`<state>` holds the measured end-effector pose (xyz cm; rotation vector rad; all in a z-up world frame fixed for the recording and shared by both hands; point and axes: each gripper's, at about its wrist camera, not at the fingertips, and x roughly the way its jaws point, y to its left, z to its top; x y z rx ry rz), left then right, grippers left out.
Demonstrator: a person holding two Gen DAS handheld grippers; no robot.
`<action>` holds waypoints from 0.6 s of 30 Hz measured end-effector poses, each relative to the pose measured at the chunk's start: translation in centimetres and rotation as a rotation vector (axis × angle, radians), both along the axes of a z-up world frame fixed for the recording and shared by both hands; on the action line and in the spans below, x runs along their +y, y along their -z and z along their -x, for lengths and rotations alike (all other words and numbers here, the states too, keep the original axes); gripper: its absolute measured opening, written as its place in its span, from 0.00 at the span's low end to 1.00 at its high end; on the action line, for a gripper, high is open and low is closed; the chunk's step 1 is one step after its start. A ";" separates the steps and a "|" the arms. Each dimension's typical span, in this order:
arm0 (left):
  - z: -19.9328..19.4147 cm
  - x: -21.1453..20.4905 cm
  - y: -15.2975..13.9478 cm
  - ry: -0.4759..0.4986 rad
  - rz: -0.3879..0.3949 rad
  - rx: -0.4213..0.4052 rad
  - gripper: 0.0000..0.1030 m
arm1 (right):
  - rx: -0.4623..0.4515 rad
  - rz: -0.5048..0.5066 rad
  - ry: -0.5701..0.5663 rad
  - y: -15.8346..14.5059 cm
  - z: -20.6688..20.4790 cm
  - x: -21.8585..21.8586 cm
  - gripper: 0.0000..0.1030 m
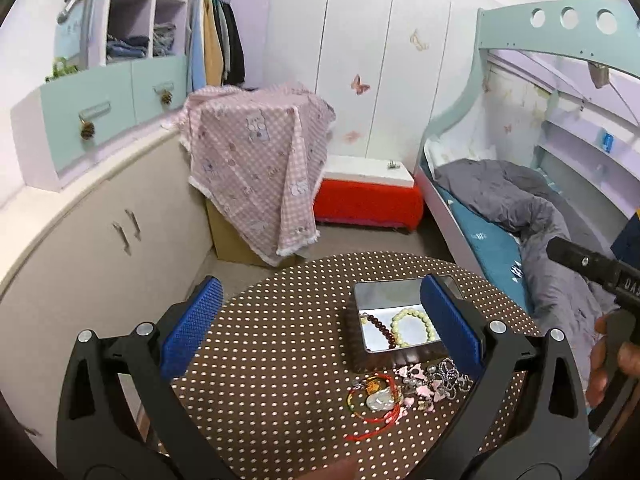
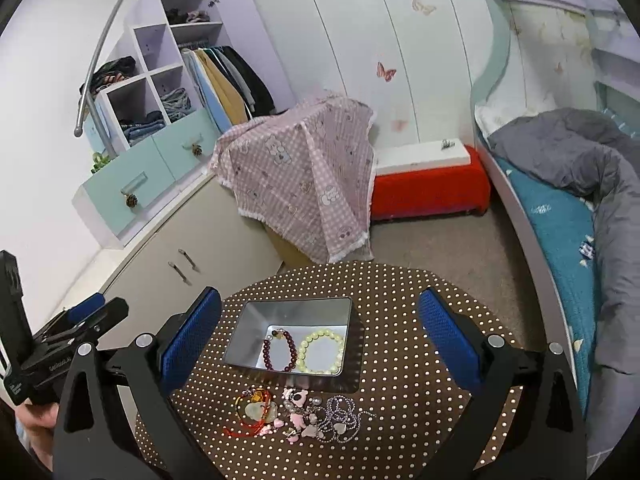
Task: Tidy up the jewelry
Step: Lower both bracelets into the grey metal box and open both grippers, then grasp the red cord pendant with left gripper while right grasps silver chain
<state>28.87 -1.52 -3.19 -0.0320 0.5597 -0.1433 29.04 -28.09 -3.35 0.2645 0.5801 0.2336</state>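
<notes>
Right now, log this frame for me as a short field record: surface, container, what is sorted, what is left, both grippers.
surface: round polka-dot table
container: open metal tin on the table
sorted: dark red bead bracelet and pale yellow bead bracelet inside the tin
left out: red cord bracelet, pink charm piece, silver ball chain, in front of the tin
left gripper: open, empty
right gripper: open, empty

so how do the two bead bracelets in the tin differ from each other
The dark red bracelet has deep maroon beads, while the pale yellow bracelet has light, creamy-green ones. The dark red bracelet lies on the left of the tin; the pale yellow bracelet lies on the right. The dark red bracelet carries an odd amber-coloured bead at its top; the pale yellow bracelet looks uniform. Both are round bead loops lying flat, side by side.
</notes>
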 end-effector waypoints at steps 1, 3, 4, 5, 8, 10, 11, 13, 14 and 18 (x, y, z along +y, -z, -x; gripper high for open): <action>0.5 0.1 -0.3 -0.004 -0.005 -0.013 0.94 | -0.007 0.003 0.003 -0.2 0.4 0.0 0.92; 1.4 0.3 -0.7 -0.006 -0.003 -0.034 0.94 | -0.028 0.015 0.012 -0.9 1.5 0.1 0.92; 2.1 0.5 -0.9 0.000 0.000 -0.051 0.94 | -0.039 0.024 0.017 -1.1 2.0 0.1 0.92; 2.4 0.4 -1.0 0.003 -0.001 -0.059 0.94 | -0.050 0.034 0.021 -1.3 2.5 0.2 0.92; 3.8 0.4 -0.8 0.005 -0.018 -0.080 0.94 | -0.069 0.062 0.034 -1.7 4.0 0.4 0.92; 4.5 0.4 -0.3 0.014 -0.023 -0.085 0.94 | -0.076 0.079 0.042 -1.6 5.0 0.6 0.92; 4.7 0.4 0.0 0.017 -0.025 -0.083 0.94 | -0.075 0.086 0.046 -1.4 5.4 0.6 0.92; 5.0 0.4 1.0 0.019 -0.035 -0.067 0.94 | -0.071 0.095 0.052 -0.8 6.0 0.7 0.92; 5.2 0.4 1.4 0.018 -0.037 -0.059 0.94 | -0.068 0.100 0.054 -0.6 6.3 0.7 0.92; 5.5 0.5 3.5 0.024 -0.031 -0.011 0.94 | -0.042 0.137 0.065 1.1 7.3 1.0 0.92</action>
